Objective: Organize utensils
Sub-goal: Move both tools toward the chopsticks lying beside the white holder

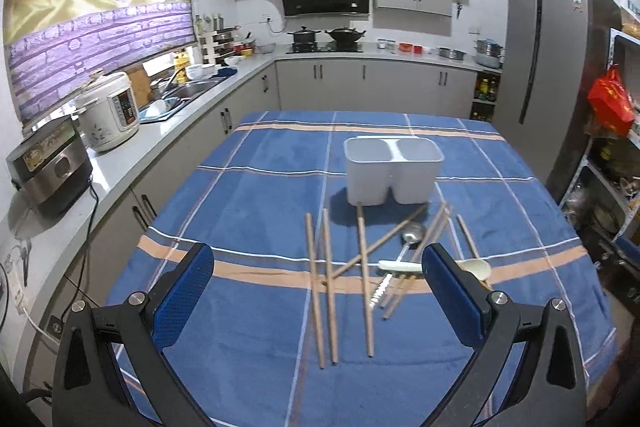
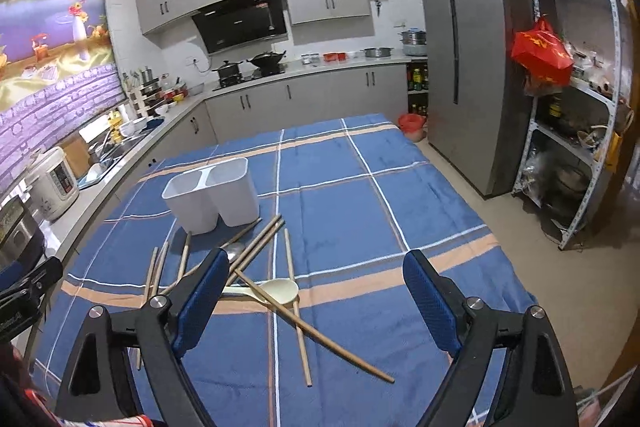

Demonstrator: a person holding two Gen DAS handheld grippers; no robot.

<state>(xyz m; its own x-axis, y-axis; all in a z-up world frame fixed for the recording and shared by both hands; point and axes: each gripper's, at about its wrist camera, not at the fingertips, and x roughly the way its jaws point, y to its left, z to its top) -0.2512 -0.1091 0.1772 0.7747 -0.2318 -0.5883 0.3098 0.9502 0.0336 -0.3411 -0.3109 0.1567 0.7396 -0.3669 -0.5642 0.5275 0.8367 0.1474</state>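
White and empty, the two-cell holder (image 1: 394,169) stands upright on the bench (image 1: 248,195), toward its far end; from what you can see into both cells, nothing has gone in yet. So you are at the very start: every utensil is left to sort.

All of them lie loose on the blue checked cloth just in front of the holder. The wooden chopsticks (image 1: 329,283) are scattered, some side by side, others crossing one another. A metal ladle (image 1: 412,233) lies among them, its handle running under a cream spoon (image 2: 280,290). In the right wrist view one chopstick lies across that spoon's bowl, so lifting the spoon first would probably drag it along.

Your left hand-held gripper (image 1: 318,291) hovers above the near chopsticks with its jaws wide apart, holding nothing. Your right hand-held gripper (image 2: 316,293) is likewise spread wide and empty, over the spoon and the crossed sticks.

What remains, as I judge it: gather the chopsticks into one cell and put the spoon and ladle in the other, though which cell takes which is your call.
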